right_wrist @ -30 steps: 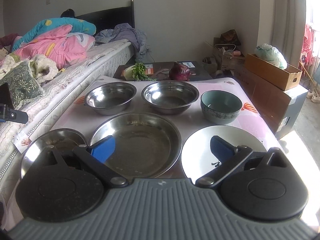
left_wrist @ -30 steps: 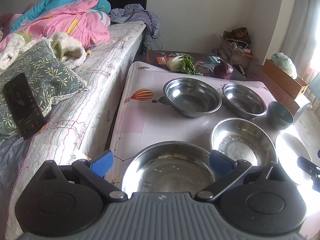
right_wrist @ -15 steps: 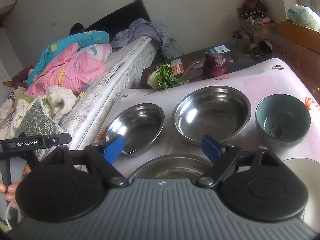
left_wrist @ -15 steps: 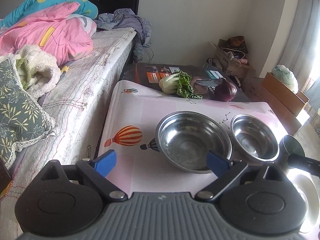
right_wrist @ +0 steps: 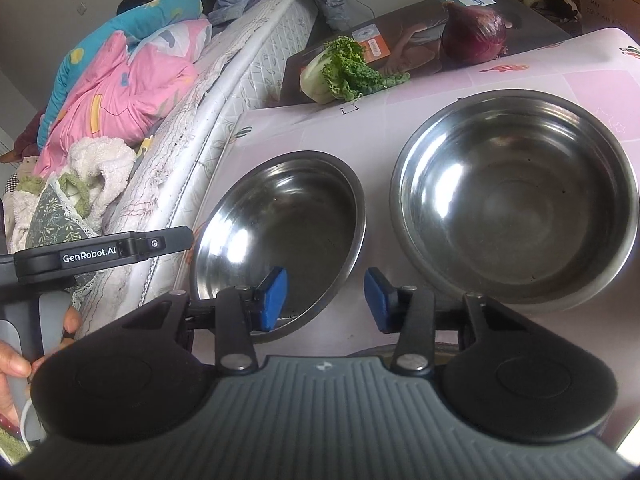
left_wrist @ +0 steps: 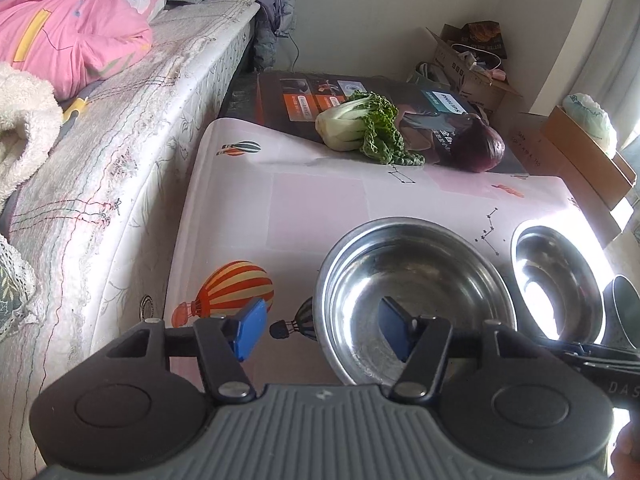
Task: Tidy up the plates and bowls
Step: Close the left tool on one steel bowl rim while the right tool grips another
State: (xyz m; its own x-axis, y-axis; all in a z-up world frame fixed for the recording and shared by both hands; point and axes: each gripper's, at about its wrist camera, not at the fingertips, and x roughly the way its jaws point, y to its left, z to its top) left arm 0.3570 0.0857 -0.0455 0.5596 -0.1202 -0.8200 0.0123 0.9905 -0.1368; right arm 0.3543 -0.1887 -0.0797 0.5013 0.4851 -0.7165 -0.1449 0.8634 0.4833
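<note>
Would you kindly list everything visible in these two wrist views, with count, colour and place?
steel bowls: two, silver, side by side on the table; the left one straddled at its near rim by both grippers.
dark bowl: one, dark, cut off at the right edge.
table: one, pink balloon-print cover, beside the bed.
bok choy: one, green and white, far table edge.
red onion: one, purple, right of the bok choy.
printed box: one, dark, behind the table.
bed: one, white mattress, left.
quilt: one, pink and blue, on the bed.
left gripper: blue pads, jaws closing.
right gripper: blue pads, jaws closing.
hand: one, holding the left gripper's handle.
</note>
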